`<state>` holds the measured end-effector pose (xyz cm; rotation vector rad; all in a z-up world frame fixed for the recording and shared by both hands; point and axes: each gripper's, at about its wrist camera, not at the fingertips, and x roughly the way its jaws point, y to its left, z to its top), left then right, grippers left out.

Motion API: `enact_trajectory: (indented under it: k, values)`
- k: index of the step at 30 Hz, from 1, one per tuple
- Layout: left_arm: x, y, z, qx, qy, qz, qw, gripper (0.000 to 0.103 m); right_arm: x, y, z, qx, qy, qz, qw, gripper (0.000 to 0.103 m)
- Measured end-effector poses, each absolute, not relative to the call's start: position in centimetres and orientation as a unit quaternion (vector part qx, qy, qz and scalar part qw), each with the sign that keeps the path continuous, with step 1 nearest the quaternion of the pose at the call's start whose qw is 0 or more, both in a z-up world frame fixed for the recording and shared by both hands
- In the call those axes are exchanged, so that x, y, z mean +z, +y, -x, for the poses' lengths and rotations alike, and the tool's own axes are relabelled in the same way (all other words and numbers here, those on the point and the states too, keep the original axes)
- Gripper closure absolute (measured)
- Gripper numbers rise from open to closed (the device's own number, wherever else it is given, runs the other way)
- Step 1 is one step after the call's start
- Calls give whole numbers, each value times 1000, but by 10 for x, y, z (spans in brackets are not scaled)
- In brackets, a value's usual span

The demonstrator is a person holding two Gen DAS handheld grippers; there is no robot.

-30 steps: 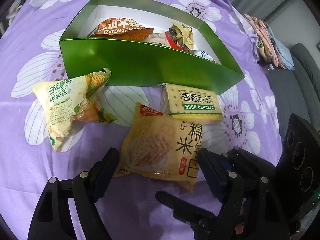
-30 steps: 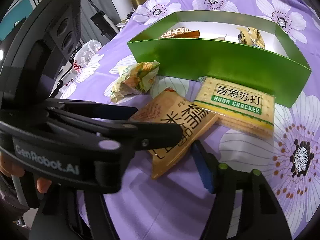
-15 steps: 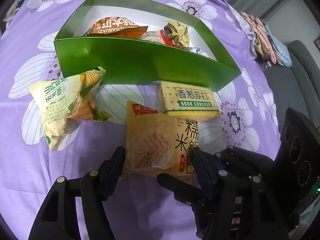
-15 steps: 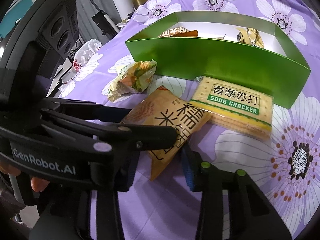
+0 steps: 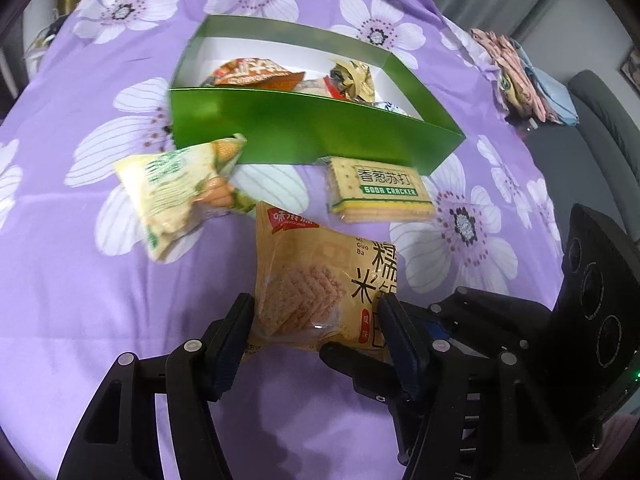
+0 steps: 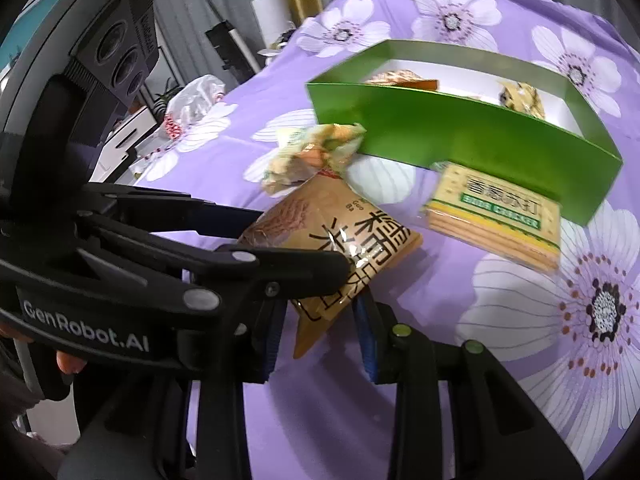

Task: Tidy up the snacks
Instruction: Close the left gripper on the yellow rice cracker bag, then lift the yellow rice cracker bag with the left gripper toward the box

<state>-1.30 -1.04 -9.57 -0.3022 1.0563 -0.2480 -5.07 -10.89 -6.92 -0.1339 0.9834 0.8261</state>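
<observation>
Both grippers on one rice-cracker packet

Left gripper (image 5: 316,320) and right gripper (image 6: 320,340), jaws just closing, clamp the tan packet (image 5: 320,276), raised off the purple cloth (image 5: 80,300) before the green box (image 5: 312,132).

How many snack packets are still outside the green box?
3. The tan rice-cracker packet sits nearest, between both hand-held grippers; the soda cracker pack lies against the green box front; the corn snack bag lies at its left corner. None looks hidden.

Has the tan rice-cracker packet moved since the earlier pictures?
Yes. The tan packet has swung upright and lifted at its far end, away from the soda cracker pack, as both grippers' jaws closed on it.
</observation>
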Motion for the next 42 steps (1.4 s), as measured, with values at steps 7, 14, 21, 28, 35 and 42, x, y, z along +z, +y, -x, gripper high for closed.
enact_trajectory:
  k: [7,14,21,28,35,42]
  values:
    - [-84,-14,14,-117,490,149,851,39,-56,-114,53,384,441,65,809,69]
    - [-71,-29,10,-123,474,131,862,39,-45,-126,51,375,426,55,821,69]
    - [-58,-37,9,-125,462,120,870,39,-36,-131,51,372,410,50,831,69]
    - [-49,-46,7,-129,453,109,875,39,-28,-140,50,365,396,47,842,69]
    - [-40,-54,2,-135,445,100,880,39,-21,-146,48,354,383,48,852,69]
    - [-34,-59,-3,-139,439,94,883,39,-16,-151,43,344,371,45,861,69]
